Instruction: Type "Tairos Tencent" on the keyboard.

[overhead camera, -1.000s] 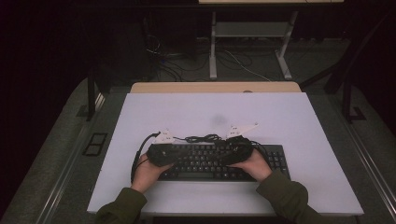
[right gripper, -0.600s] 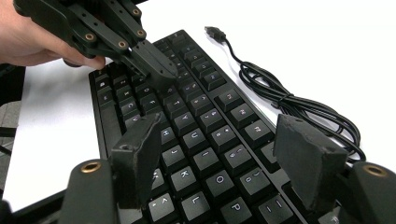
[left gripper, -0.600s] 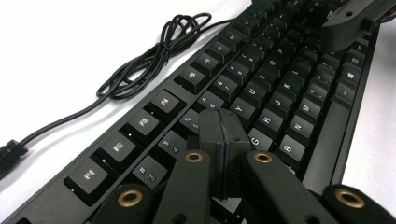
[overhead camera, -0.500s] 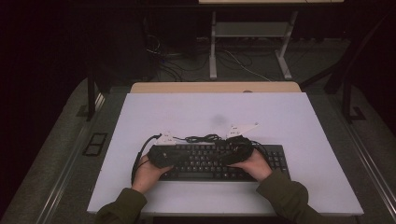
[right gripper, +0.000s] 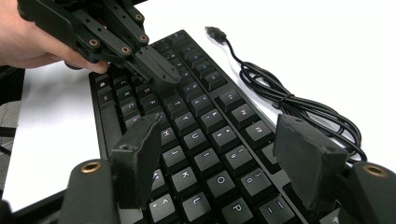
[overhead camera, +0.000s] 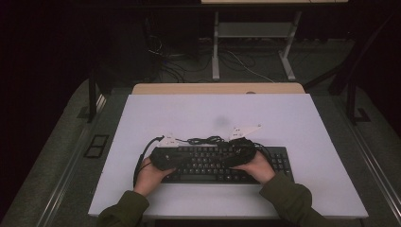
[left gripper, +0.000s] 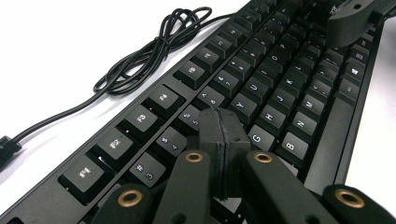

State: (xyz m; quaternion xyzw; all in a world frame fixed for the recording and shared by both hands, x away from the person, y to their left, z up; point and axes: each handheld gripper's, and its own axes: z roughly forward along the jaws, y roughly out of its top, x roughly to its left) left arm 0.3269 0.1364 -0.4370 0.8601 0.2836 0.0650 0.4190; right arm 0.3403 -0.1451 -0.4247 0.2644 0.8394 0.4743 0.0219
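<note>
Your left gripper (left gripper: 223, 154) sits at the 9 o'clock end of the black keyboard (overhead camera: 222, 163), jaws pressed fully together with nothing between them, so the 2 pads form a single blunt tip; that looks deliberate, since a closed tip can press 1 key at a time, and it hovers just over the keys near the number row, though I cannot tell if it touches one. The keyboard lies across the near half of the white table (overhead camera: 293, 118), at 6 o'clock from its centre, within easy reach of both hands. Its cable (overhead camera: 205, 140) is bundled at 12 o'clock from the keys, out of your way. Your right gripper (right gripper: 224, 158) holds its jaws wide apart over the right-hand keys, gripping nothing.
</note>
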